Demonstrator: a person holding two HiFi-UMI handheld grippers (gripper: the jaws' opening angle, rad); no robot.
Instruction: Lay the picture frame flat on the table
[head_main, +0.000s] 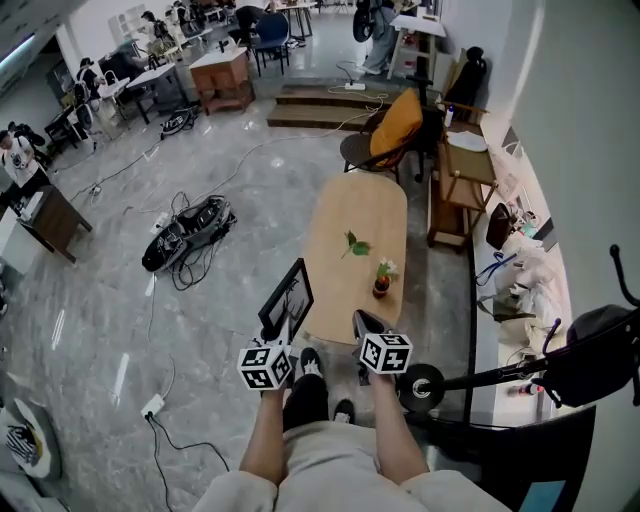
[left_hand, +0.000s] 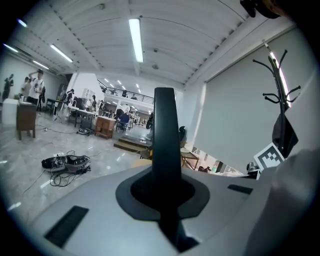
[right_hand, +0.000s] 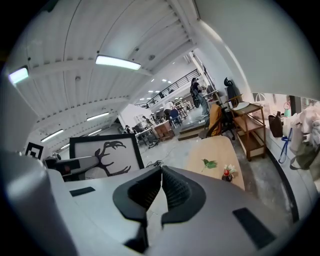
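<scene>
The picture frame (head_main: 288, 300) is black-edged with a dark antler drawing, which shows in the right gripper view (right_hand: 105, 152). It stands upright in the air over the near left edge of the oval wooden table (head_main: 345, 215). My left gripper (head_main: 281, 337) is shut on the frame's lower edge. In the left gripper view the frame's edge (left_hand: 165, 125) rises as a dark bar from between the jaws (left_hand: 165, 187). My right gripper (head_main: 366, 323) hangs beside it over the table's near end, its jaws (right_hand: 160, 174) shut with nothing between them.
A green leaf sprig (head_main: 355, 244) and a small pot of flowers (head_main: 382, 279) sit mid-table. A chair with an orange cushion (head_main: 398, 125) stands at the far end, a wooden shelf (head_main: 462, 185) to the right. Cables and a black bundle (head_main: 188, 232) lie on the floor at left.
</scene>
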